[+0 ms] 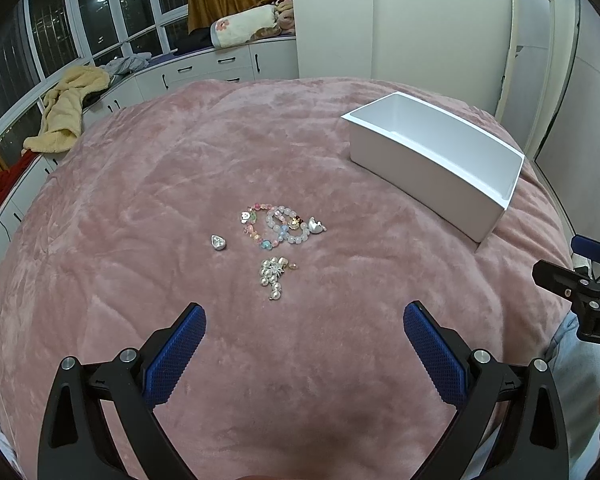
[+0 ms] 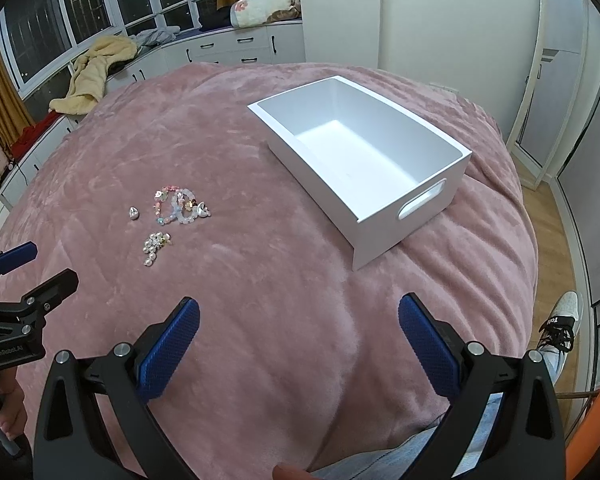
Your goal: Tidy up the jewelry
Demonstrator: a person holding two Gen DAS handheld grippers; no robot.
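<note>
A pile of pastel bead bracelets [image 1: 278, 224] [image 2: 178, 205] lies on the pink blanket [image 1: 180, 168] [image 2: 260, 280]. A pearl and silver piece [image 1: 273, 274] [image 2: 155, 247] lies just in front of it, and a small silver charm [image 1: 219, 242] [image 2: 134, 213] lies to its left. A white box [image 1: 432, 168] [image 2: 364, 168] stands empty to the right. My left gripper [image 1: 304, 340] is open and empty, a short way before the pearl piece. My right gripper [image 2: 299, 332] is open and empty, to the right of the jewelry and before the box.
The right gripper shows at the right edge of the left wrist view [image 1: 588, 292]; the left one shows at the left edge of the right wrist view [image 2: 16, 292]. White drawers [image 2: 236, 46] with clothes on top stand behind the bed. A wardrobe door [image 2: 548, 80] is at the right.
</note>
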